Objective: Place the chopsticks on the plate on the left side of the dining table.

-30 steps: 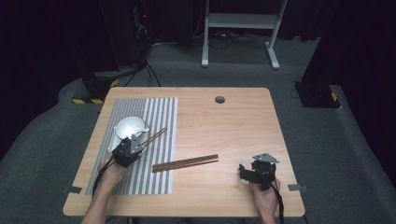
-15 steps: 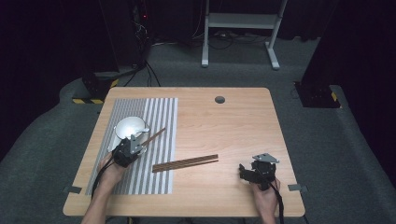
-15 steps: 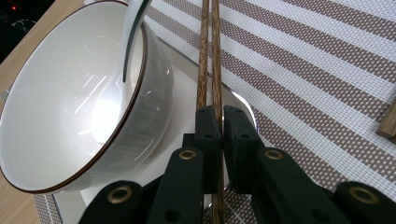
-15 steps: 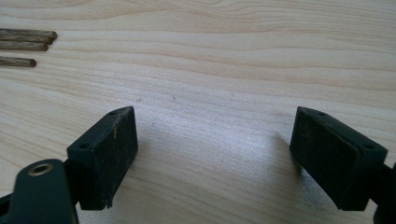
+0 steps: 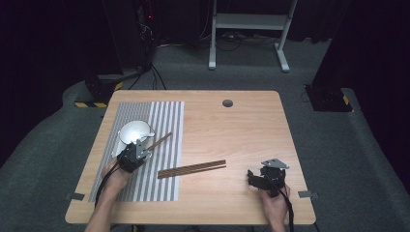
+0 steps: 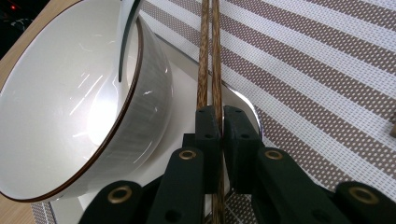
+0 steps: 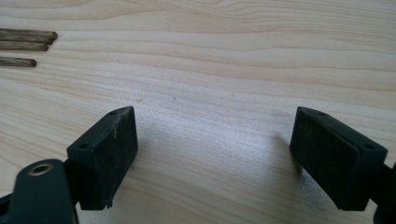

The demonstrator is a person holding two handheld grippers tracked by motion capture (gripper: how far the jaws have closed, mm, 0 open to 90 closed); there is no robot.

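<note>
The left claw [image 6: 217, 135] is clamped on a pair of chopsticks [image 6: 209, 51] just beside the bowl [image 6: 70, 98] on the striped mat [image 5: 164, 121], and a loose pinch could let them twist or knock the bowl, while the right claw [image 7: 215, 158] rests apart on the bench [image 7: 224, 60].

We hold our left gripper [image 5: 138, 151] with its jaws pressed together, while our right gripper [image 5: 255, 179] rests with jaws spread wide.

Wooden table [image 5: 251, 121] bears a striped mat [image 5: 167, 121] and perhaps 3 loose chopsticks [image 5: 192, 169].
</note>
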